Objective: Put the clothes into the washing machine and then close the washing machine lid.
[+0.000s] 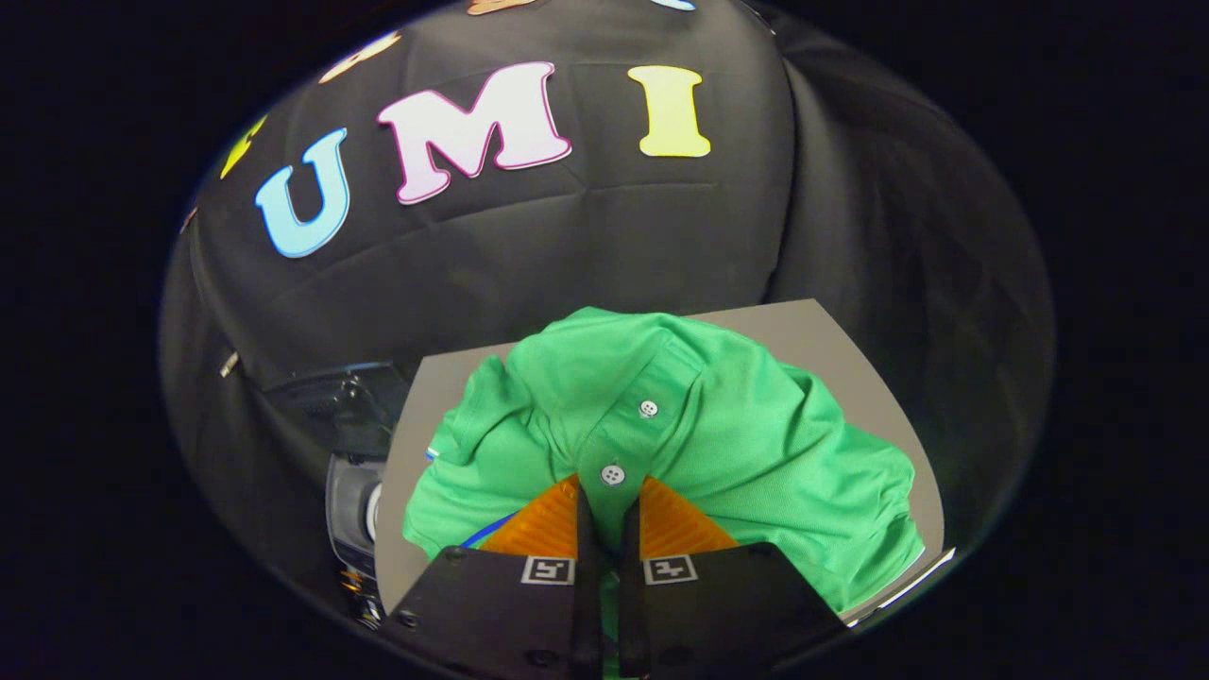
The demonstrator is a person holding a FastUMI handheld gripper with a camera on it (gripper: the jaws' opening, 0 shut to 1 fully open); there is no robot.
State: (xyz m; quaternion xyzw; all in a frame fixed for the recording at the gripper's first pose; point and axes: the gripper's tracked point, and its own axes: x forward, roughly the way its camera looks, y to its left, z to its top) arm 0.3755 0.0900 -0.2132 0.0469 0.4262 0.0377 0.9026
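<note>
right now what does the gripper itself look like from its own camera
The gripper has two wedge-shaped fingers tapering forward, each mounted on a black block with screw heads. Each block carries a small square black-and-white marker. A strip of green shirt is pinched between the nearly closed fingers.

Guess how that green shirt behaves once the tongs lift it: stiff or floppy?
Likely floppy: the green shirt lies crumpled in soft folds on the table. The tongs pinch only a narrow strip by the buttons, so the rest would probably hang and drag.

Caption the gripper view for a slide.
Gripper pinching the button placket of a crumpled green shirt on a grey table.
</note>
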